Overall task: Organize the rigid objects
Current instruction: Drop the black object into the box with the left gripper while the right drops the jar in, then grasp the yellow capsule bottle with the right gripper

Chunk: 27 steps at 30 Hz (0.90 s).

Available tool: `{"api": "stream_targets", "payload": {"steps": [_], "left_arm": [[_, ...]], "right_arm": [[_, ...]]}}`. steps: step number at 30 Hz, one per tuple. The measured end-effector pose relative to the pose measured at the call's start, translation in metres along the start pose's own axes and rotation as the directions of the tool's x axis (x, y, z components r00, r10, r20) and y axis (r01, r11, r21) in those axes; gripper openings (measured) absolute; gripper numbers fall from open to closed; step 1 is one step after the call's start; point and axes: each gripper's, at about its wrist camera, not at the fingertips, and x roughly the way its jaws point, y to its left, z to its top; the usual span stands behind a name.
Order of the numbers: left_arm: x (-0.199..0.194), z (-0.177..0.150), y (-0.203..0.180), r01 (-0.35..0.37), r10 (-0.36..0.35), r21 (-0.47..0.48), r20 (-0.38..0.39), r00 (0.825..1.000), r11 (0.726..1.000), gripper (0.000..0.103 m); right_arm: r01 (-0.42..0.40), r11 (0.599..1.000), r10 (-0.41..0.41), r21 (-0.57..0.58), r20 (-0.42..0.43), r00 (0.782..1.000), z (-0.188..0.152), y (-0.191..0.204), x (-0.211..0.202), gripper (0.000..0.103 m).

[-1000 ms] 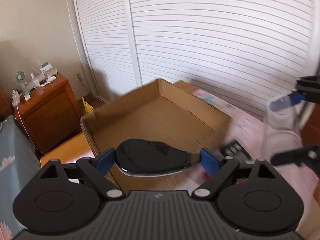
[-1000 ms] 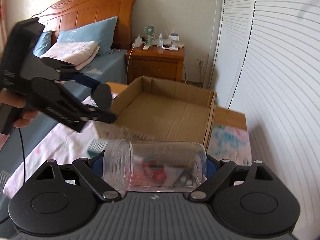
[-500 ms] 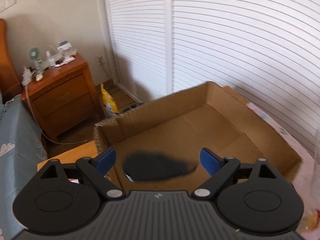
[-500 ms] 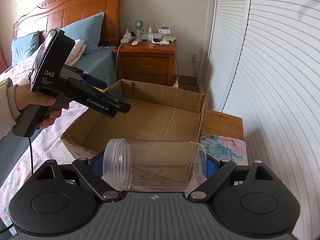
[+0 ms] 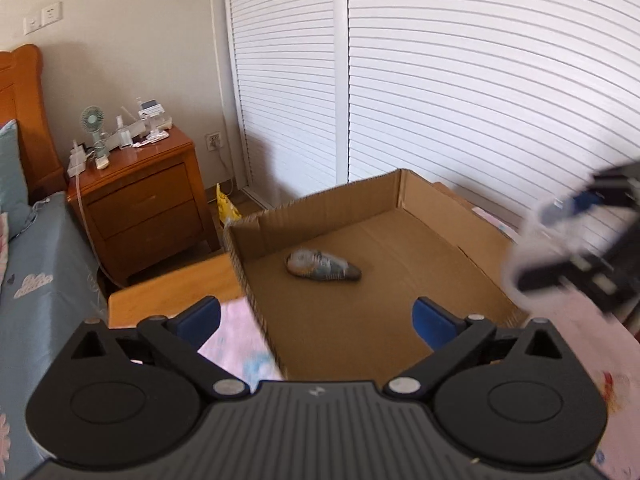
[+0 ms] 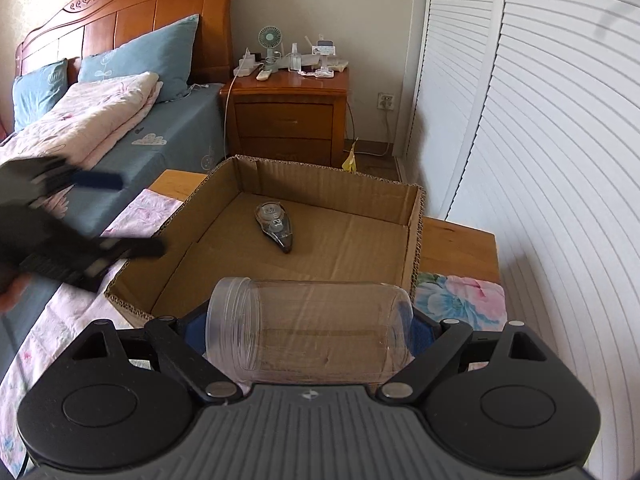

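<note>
Plain brown corrugation is being shown by the cardboard box (image 6: 320,240). The tape dispenser (image 6: 275,226) lying in it is being seen as smoky clear with a dark tip. The jar (image 6: 312,330) is being shown as colourless and see-through, with fine ridges ringing its neck. Black bodies and blue pads are being displayed by the left hand-held gripper (image 5: 316,322) and the right hand-held gripper (image 6: 310,334). The bench (image 6: 456,246) is being covered by a cloth (image 6: 460,300) in pale pink with blue and pink flowers. The nightstand (image 6: 286,120) is being seen in orange-brown wood, the bedsheet (image 6: 168,136) in grey-blue with white cloud prints, the doors (image 5: 460,92) in white slats.
</note>
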Motion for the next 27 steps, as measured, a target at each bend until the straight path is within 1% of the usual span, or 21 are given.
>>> {"api": "stream_targets", "payload": {"steps": [2,4,9,12,15,17,18,19,22,27], "left_arm": [[-0.011,-0.012,-0.002,-0.009,0.009,-0.021,-0.008,1.000,1.000,0.102],[-0.022,-0.026,-0.006,-0.028,0.026,-0.048,-0.042,0.999,0.998,0.102],[-0.047,-0.060,-0.029,-0.079,0.077,-0.045,-0.036,0.996,0.996,0.102],[-0.060,-0.073,-0.037,-0.074,0.073,-0.057,-0.026,0.997,0.996,0.102],[-0.067,-0.079,-0.044,-0.061,0.060,-0.055,-0.021,0.998,0.997,0.102],[-0.073,-0.083,-0.049,-0.074,0.074,-0.041,-0.010,0.997,0.996,0.102],[-0.073,-0.082,-0.051,-0.081,0.081,-0.035,-0.006,0.997,0.996,0.102],[-0.073,-0.083,-0.052,-0.082,0.082,-0.032,-0.003,0.997,0.996,0.102],[-0.075,-0.086,-0.055,-0.074,0.074,-0.039,0.005,0.997,0.997,0.102],[-0.077,-0.091,-0.058,-0.069,0.069,-0.061,-0.002,0.998,0.996,0.102]], "right_arm": [[0.002,1.000,-0.002,0.007,-0.008,1.000,0.006,0.000,0.008,0.093],[0.003,1.000,-0.003,0.027,-0.015,1.000,0.013,-0.002,0.017,0.093],[0.018,0.998,-0.016,0.067,-0.029,0.999,0.034,-0.010,0.042,0.093],[0.035,0.996,-0.033,0.078,-0.035,0.999,0.049,-0.013,0.057,0.093],[0.059,0.994,-0.056,0.088,-0.032,0.998,0.061,-0.016,0.071,0.093],[0.069,0.994,-0.066,0.090,-0.035,0.997,0.066,-0.017,0.079,0.096],[0.084,0.992,-0.081,0.089,-0.035,0.996,0.067,-0.017,0.081,0.102],[0.092,0.992,-0.089,0.091,-0.028,0.996,0.068,-0.018,0.082,0.103],[0.079,0.992,-0.076,0.103,-0.037,0.996,0.064,-0.019,0.080,0.103],[0.079,0.991,-0.078,0.110,-0.013,0.997,0.049,-0.016,0.058,0.103]]}}
